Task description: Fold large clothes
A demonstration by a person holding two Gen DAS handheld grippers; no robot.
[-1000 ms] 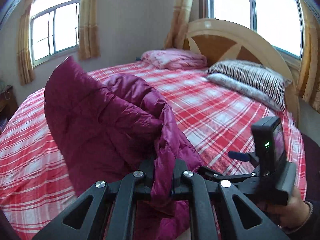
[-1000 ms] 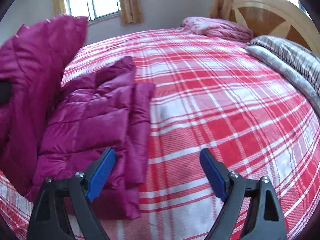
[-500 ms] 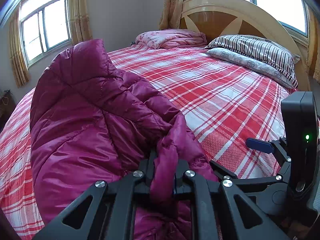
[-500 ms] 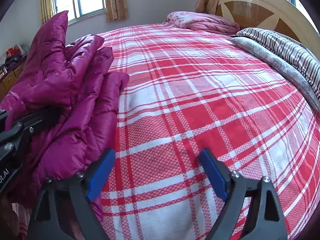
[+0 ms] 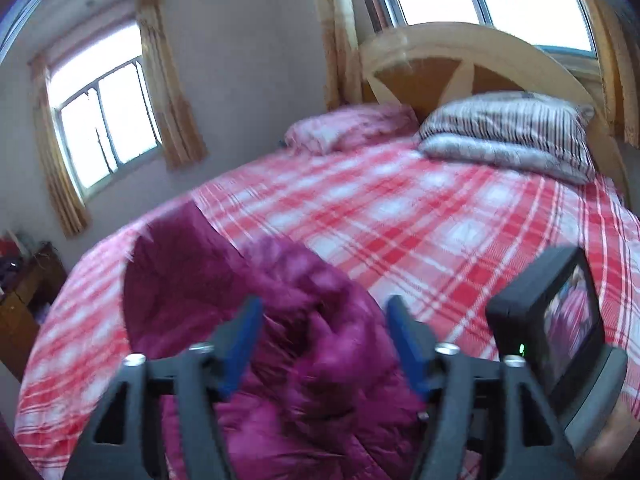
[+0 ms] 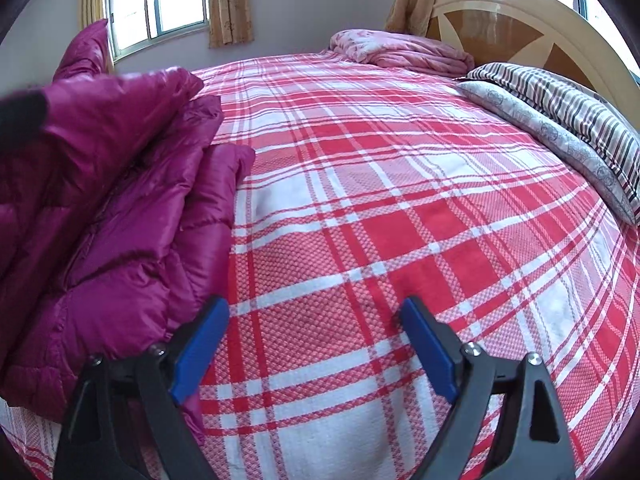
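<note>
A magenta puffer jacket [image 5: 224,280] lies bunched on the red-and-white plaid bed sheet [image 5: 400,220]. My left gripper [image 5: 324,308] hovers just over it, jaws opening. A fold of the jacket sits between the blue pads [image 5: 244,332], which do not press on it. This view is blurred by motion. In the right wrist view the jacket [image 6: 120,200] is piled in layers at the left. My right gripper [image 6: 316,344] stands open over bare sheet [image 6: 360,200], its left finger beside the jacket's near edge, with nothing between its fingers.
A striped pillow [image 5: 508,128] on a grey one and a folded pink blanket [image 5: 348,128] lie against the curved wooden headboard [image 5: 460,64]. The other hand-held unit's screen [image 5: 560,332] is close on the right. A wooden dresser [image 5: 20,312] stands left of the bed.
The left jaws, shut on a jacket fold before, have come apart and let it go. The raised jacket has sunk onto the bed. The right gripper has hardly moved.
</note>
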